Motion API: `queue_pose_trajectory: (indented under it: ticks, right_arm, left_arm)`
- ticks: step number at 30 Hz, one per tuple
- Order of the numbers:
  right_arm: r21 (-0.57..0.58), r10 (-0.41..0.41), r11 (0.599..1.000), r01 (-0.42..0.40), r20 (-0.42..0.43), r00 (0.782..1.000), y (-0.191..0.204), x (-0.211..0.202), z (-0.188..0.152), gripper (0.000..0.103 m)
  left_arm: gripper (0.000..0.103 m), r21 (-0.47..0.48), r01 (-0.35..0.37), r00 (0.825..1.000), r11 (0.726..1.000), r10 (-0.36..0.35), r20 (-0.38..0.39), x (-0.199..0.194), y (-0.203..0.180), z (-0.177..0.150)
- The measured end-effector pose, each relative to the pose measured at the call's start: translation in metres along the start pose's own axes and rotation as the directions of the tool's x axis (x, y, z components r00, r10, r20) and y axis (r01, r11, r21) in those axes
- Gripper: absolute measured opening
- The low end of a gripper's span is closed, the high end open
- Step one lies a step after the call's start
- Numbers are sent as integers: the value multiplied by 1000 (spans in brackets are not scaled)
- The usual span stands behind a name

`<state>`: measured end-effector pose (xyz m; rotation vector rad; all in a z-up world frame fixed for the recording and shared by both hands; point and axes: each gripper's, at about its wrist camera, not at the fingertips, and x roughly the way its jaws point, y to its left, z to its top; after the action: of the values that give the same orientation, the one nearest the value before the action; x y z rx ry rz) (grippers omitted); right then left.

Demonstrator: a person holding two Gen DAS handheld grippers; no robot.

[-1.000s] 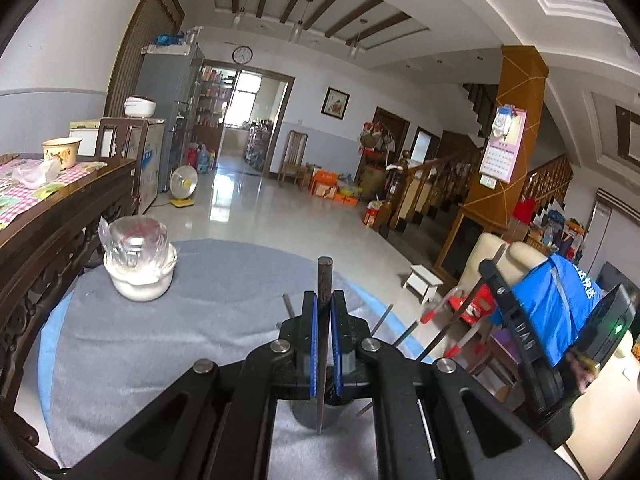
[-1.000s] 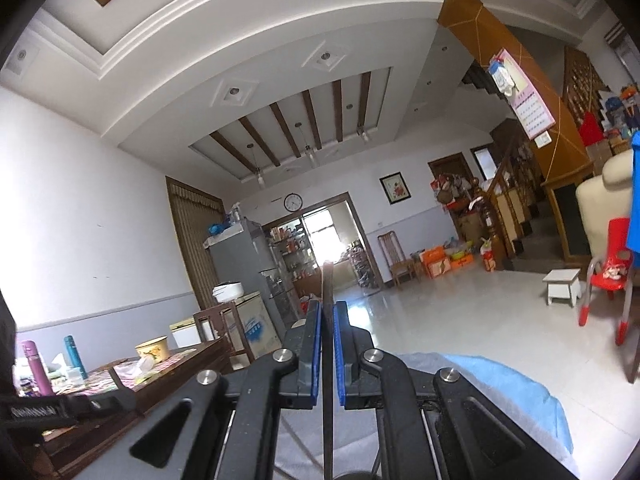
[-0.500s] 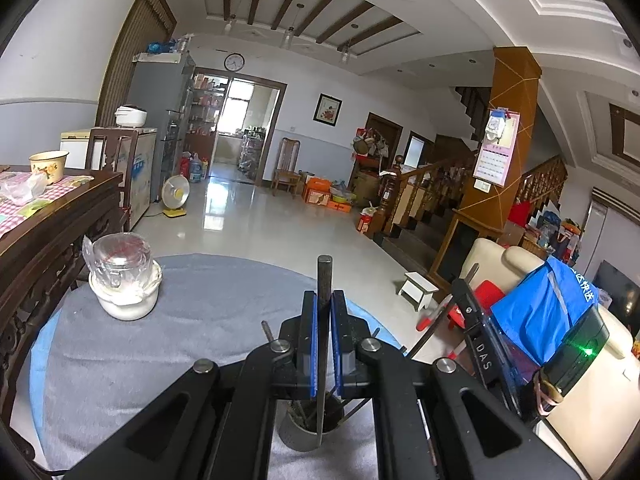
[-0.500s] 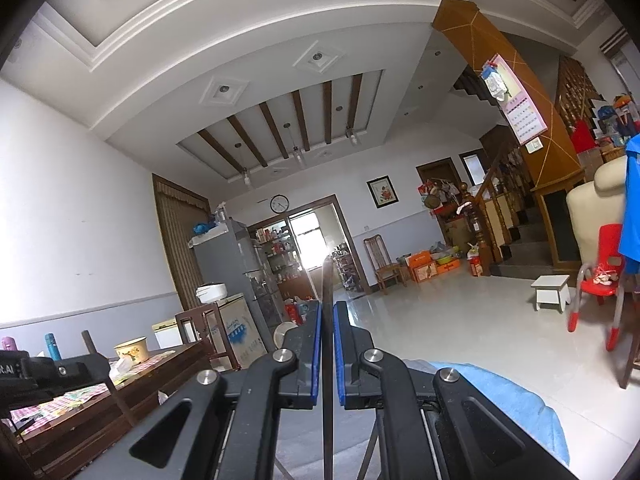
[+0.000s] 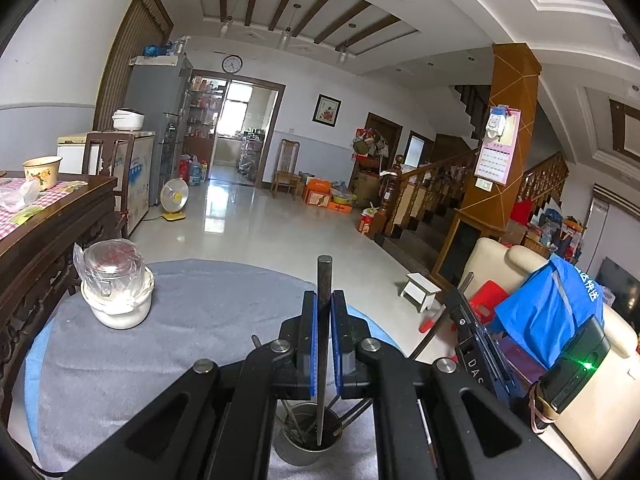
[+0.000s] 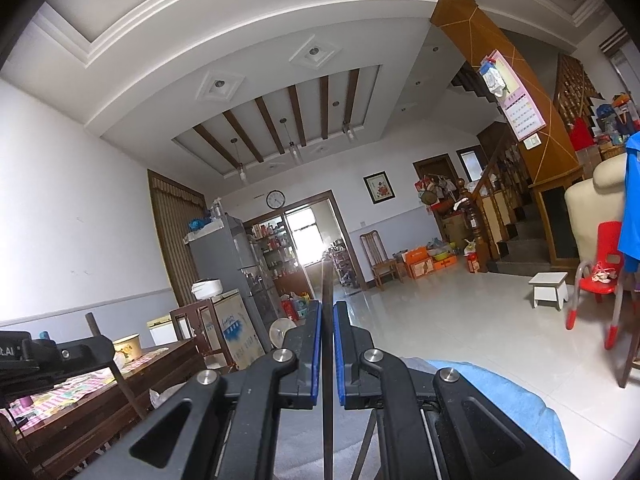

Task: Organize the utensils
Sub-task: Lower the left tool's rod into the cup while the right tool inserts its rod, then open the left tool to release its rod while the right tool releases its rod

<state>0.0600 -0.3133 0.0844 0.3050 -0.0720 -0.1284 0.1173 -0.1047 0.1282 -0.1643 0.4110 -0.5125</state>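
Open grey cloth [image 5: 192, 344] across bench middle. White bowl with glass [image 5: 116, 300] blocks far left; metal cup [image 5: 306, 442] full of sticks crowds near edge.

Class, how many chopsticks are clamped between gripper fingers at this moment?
2. One chopstick is upright in the left gripper, its lower end at the metal cup; another is in the right gripper. Loose ones in the cup are partly hidden.

I see a round table [image 5: 100, 392] covered by a grey cloth [image 5: 200, 320] with blue edging. On the cloth, a white jar [image 5: 116, 300] wrapped in clear plastic stands far left, and a metal cup [image 5: 298, 450] of utensils sits at the near edge.
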Motion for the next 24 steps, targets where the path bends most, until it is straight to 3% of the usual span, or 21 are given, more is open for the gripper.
queue_pose_trajectory:
  ticks: [10,24]
  right_arm:
    - [-1,-10,1000,10,-40,999,-1,11,-17,7]
    - [30,-2,1000,5,-86,996,-9,0,-35,7]
  left_arm:
    - [7,24,-50,999,998,51,-11,18,-7,-14]
    - [7,30,-56,996,998,58,-64,28,-16,-32]
